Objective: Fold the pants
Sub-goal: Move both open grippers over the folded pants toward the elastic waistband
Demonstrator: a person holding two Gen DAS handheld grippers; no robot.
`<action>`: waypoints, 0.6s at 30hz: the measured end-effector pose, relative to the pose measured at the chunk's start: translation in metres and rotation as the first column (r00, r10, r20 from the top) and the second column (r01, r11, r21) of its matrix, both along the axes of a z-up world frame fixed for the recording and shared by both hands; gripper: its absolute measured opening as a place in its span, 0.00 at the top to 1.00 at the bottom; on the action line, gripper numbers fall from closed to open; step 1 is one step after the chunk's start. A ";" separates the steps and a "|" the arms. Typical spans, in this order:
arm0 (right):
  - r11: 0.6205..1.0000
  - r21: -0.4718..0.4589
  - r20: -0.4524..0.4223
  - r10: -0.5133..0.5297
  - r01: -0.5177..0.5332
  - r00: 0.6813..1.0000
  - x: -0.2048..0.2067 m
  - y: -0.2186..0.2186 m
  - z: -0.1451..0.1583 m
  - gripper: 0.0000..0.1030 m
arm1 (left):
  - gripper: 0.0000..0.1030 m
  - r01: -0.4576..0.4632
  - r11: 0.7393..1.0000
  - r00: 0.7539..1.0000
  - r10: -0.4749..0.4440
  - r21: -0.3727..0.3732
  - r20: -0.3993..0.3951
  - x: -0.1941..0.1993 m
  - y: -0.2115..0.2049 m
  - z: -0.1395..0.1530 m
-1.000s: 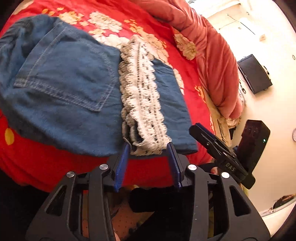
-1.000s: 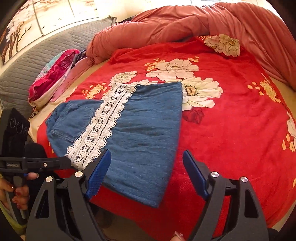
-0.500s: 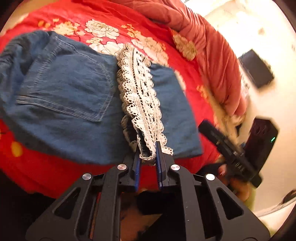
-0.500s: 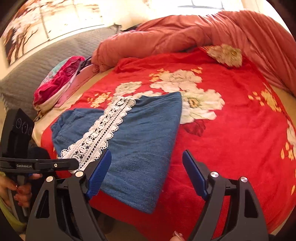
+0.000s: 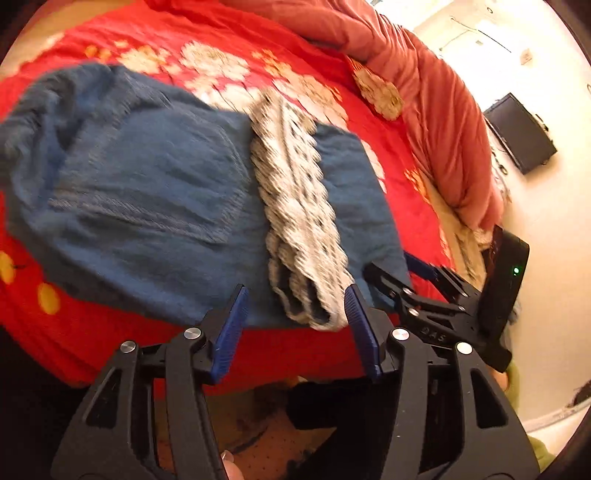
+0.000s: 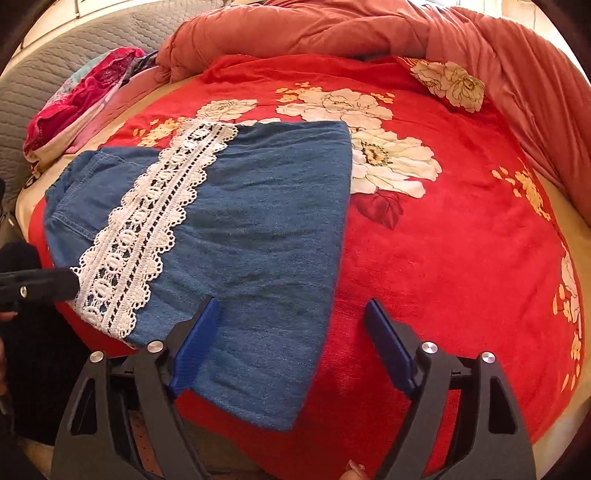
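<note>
pants (image 6: 258, 229) on blanket (image 6: 443, 258)

The pants (image 6: 258, 229) are mid-blue denim with a band of white lace (image 6: 147, 236), scalloped and openwork, toward nine o'clock. Under them the blanket (image 6: 443, 258) is bright red, printed with cream flowers and small orange sprigs. At twelve o'clock lies a salmon-pink quilt (image 6: 332, 29); at ten o'clock, a magenta bundle (image 6: 74, 96). Both grippers are black with blue pads (image 6: 192, 343).

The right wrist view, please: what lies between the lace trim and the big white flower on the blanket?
In the right wrist view, blue denim of the folded pants fills the stretch from the lace trim to the white flower.
</note>
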State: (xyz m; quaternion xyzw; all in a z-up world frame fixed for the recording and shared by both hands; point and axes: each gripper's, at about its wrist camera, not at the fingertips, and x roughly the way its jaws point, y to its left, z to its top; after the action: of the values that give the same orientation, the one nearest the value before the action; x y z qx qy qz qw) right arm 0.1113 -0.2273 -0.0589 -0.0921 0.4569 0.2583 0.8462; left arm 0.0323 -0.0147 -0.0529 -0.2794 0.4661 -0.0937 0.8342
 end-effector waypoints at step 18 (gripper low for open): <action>0.982 0.173 0.023 -0.080 0.075 0.997 0.003 -0.031 0.021 0.14 | 0.48 -0.056 0.976 0.996 0.040 0.212 0.081 -0.016 0.010 0.027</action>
State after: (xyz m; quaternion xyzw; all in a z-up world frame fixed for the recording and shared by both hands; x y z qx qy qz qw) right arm 0.1144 -0.2582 -0.0376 -0.0050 0.4235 0.2623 0.8671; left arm 0.0160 -0.0050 -0.0263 -0.1952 0.4346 -0.0332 0.8786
